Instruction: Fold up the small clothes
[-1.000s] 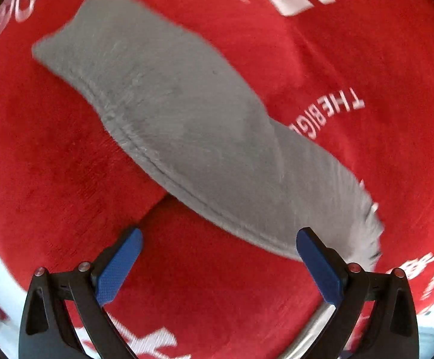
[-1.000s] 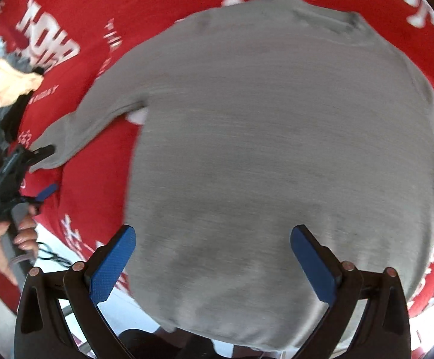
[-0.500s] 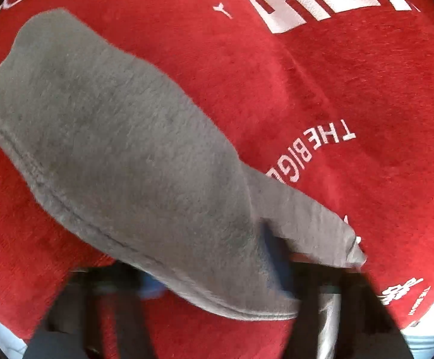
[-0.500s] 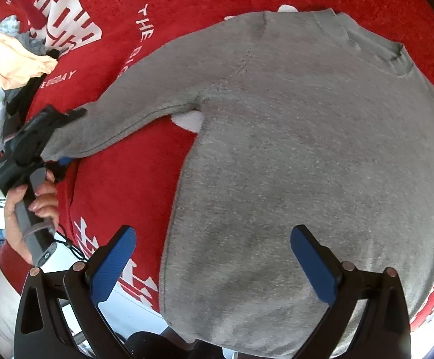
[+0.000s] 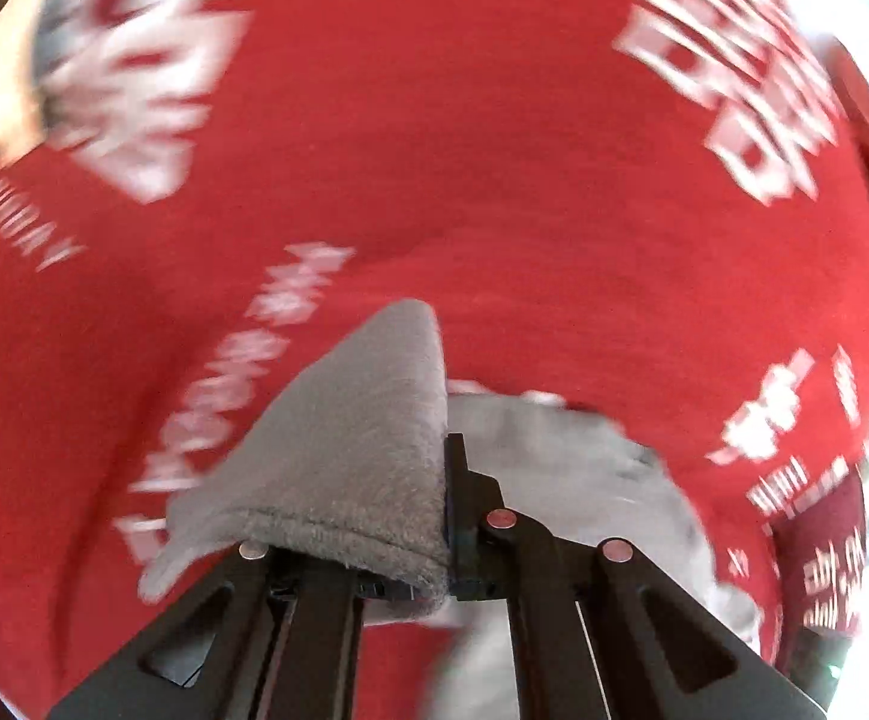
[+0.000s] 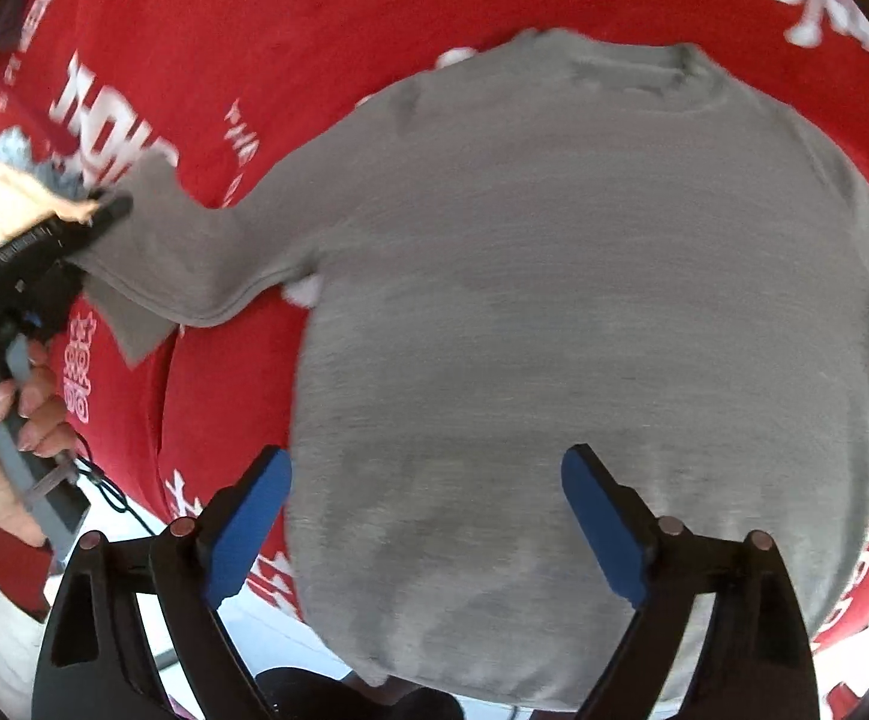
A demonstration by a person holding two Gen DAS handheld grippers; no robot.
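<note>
- In the right wrist view, the right gripper (image 6: 428, 516) hangs nearest, at six o'clock of the frame, its blue pads spread wide with nothing between them. Its jaws have just been closing a little, yet they are released and press on no cloth; they hover above the lower body of the grey sweater (image 6: 584, 312), probably ready to pin or pinch the hem once the sleeve is over.
- The sweater lies flat, front or back I cannot tell, on the red printed cloth (image 6: 326, 18), hem toward six o'clock and neckline at twelve, which suits a sleeves-first fold.
- At nine o'clock the sleeve (image 6: 194, 252) is raised off the cloth, its cuff caught in the left gripper (image 6: 107, 210), which a person's hand (image 6: 8, 420) holds by the handle.
- In the left wrist view that gripper (image 5: 443, 516) is clenched on the cuff (image 5: 344, 450): its jaws have just been closing and the grey fabric is nipped between them, draping toward eight o'clock. Gripping the very end lets the whole sleeve be carried across the body.
- Farthest off, at ten o'clock of the right view, a pale heap of other clothes (image 6: 20, 192) waits, blurred.
</note>
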